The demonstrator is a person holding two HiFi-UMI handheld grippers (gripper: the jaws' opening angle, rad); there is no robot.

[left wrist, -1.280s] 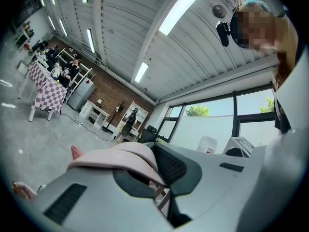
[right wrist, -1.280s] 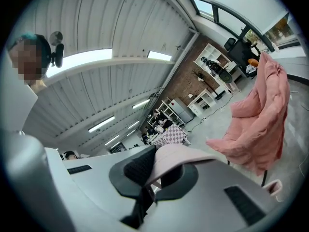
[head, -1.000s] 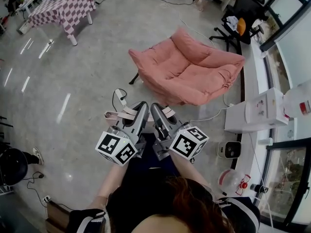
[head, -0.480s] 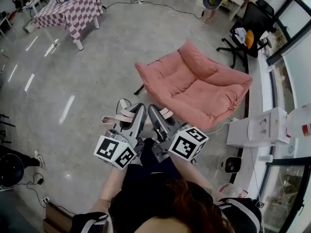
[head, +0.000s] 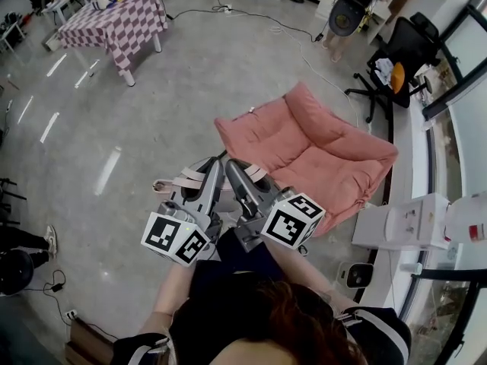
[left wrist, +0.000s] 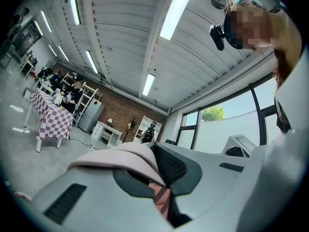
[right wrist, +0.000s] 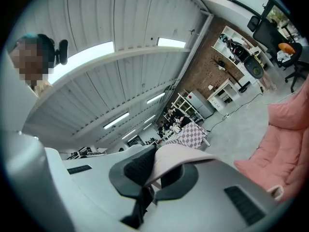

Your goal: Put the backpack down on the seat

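Note:
The seat is a pink cushioned armchair on the floor just beyond my hands, also at the right edge of the right gripper view. My left gripper is shut on a pale pink backpack strap, which drapes over its jaws. My right gripper is shut on a second pale pink strap, pinched between its dark pads. Both grippers sit side by side, pointing at the seat's near left corner. The backpack's body hangs hidden below the grippers.
A checkered-cloth table stands at the far left. A black office chair is behind the seat, and a person stands at the top. A white cabinet and a small fan are at the right. Cables run across the floor.
Both grippers have travelled forward and a little up with the straps still clamped, and the pink armchair now lies closer in front of them.

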